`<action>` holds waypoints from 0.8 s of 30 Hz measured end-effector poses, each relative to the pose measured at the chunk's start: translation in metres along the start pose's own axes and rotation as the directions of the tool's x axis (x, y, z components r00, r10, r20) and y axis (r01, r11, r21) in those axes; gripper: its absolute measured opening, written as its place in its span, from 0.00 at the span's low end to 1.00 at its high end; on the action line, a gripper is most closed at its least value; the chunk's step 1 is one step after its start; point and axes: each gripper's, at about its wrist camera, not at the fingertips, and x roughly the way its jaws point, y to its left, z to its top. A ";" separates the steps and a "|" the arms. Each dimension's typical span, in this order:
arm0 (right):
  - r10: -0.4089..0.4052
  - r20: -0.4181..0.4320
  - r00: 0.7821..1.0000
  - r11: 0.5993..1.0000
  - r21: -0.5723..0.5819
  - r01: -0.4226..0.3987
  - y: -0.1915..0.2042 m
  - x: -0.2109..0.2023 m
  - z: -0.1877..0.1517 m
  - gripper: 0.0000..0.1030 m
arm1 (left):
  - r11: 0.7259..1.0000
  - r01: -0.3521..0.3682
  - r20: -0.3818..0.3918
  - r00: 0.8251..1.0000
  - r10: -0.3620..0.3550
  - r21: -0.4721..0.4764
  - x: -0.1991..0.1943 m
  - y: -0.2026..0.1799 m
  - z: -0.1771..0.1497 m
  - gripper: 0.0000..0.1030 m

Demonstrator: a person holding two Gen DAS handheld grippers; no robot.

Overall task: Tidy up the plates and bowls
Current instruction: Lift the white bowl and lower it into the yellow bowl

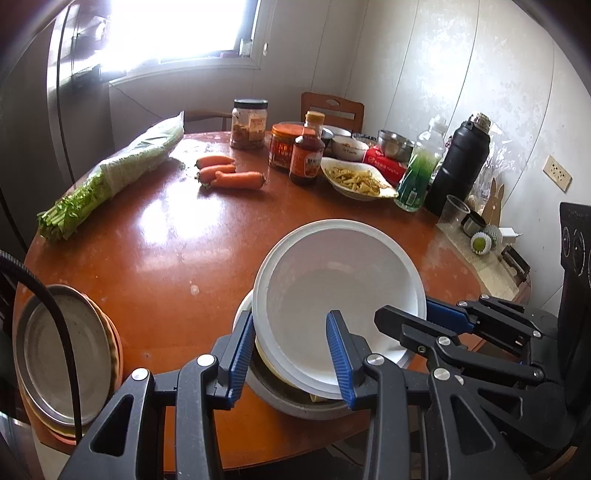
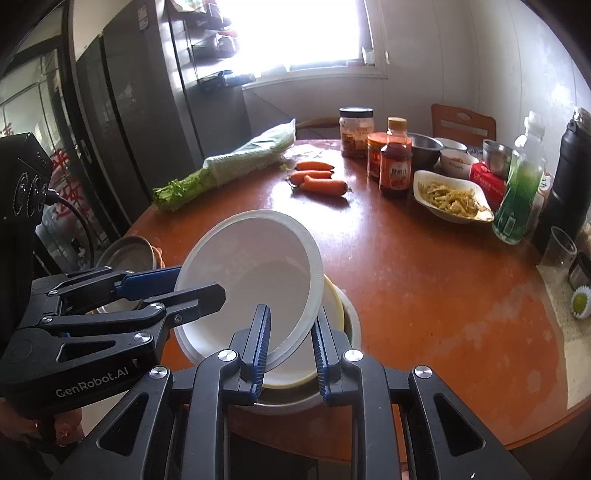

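White bowl (image 1: pixel 340 291) tilted | both hand-held grippers clamp its rim | round wooden table (image 1: pixel 155 251) | bright window (image 1: pixel 177 26)

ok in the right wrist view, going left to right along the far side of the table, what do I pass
Celery bunch → carrots → sauce bottle → dish of food → green bottle → black flask.
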 end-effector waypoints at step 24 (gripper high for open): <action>-0.042 -0.043 0.998 0.999 -0.037 0.040 0.000 0.021 -0.008 0.24 | 1.000 -0.014 -0.068 0.998 0.015 0.010 0.030 0.003 -0.016 0.38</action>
